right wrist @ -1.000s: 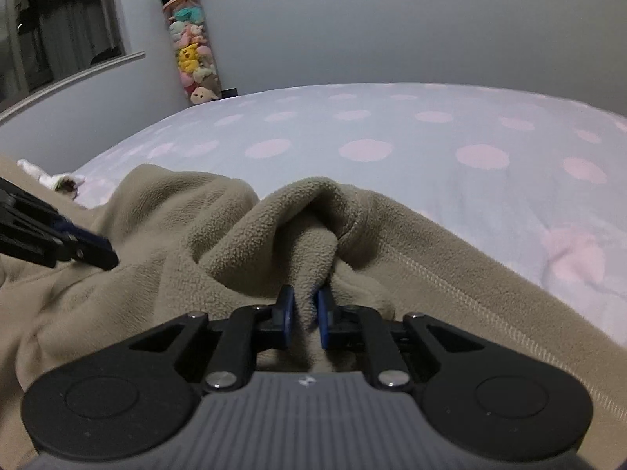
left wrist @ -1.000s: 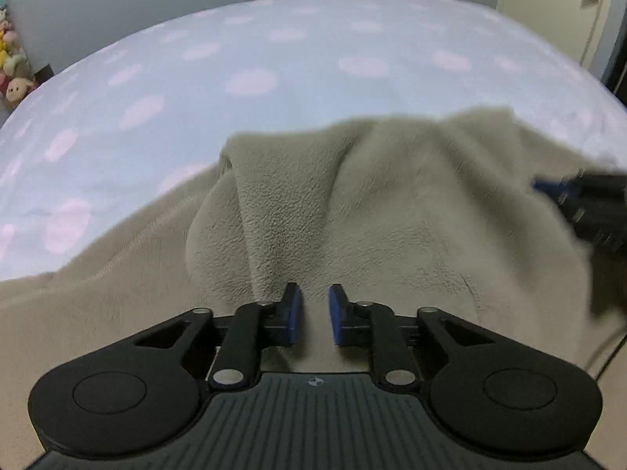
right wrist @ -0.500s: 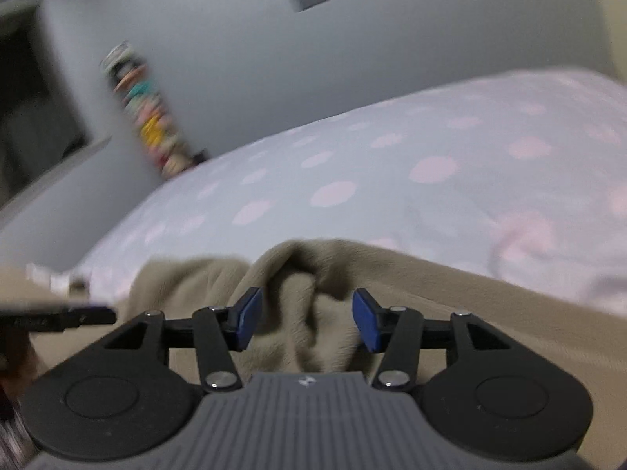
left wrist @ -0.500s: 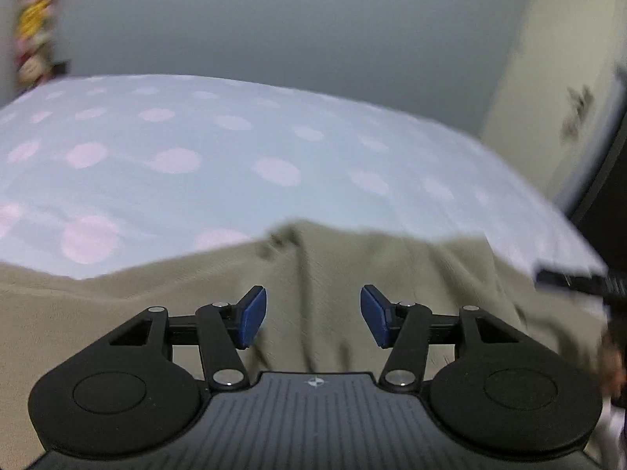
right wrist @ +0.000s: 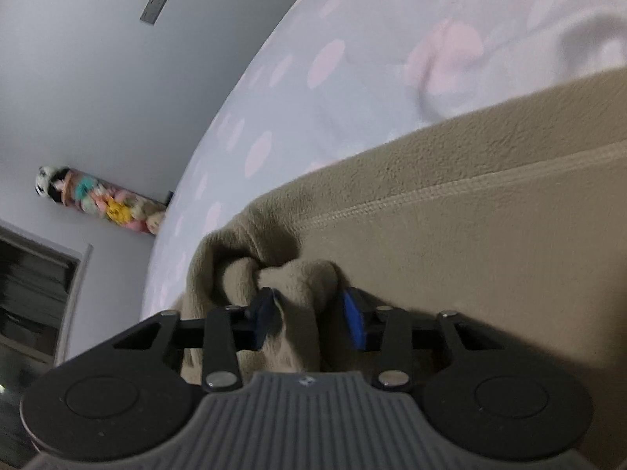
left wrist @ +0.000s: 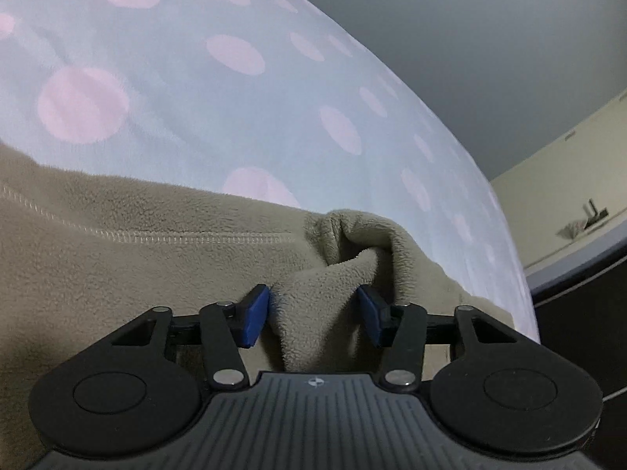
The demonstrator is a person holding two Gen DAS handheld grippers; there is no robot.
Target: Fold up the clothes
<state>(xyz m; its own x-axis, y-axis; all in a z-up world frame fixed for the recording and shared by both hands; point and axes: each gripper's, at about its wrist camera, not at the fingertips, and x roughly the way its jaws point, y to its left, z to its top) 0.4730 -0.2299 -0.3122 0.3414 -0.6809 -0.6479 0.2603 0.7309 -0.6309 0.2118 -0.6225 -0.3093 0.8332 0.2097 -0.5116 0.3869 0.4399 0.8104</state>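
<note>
1. A raised fold of the beige fleece garment (left wrist: 164, 274) stands directly between the fingers of the left gripper (left wrist: 315, 315), whose jaws are closing; the pads look not yet pressed tight.
2. The right gripper (right wrist: 309, 319) is likewise closing around a bunched corner of the fleece.
3. The garment's stitched hem (right wrist: 450, 190) runs sideways between the two grippers, so each is nearest its own end.
4. It lies on the polka-dot bedspread (left wrist: 235, 90), near its front edge.
5. Beyond are a grey wall (right wrist: 98, 58) and a stack of plush toys (right wrist: 102, 203).
</note>
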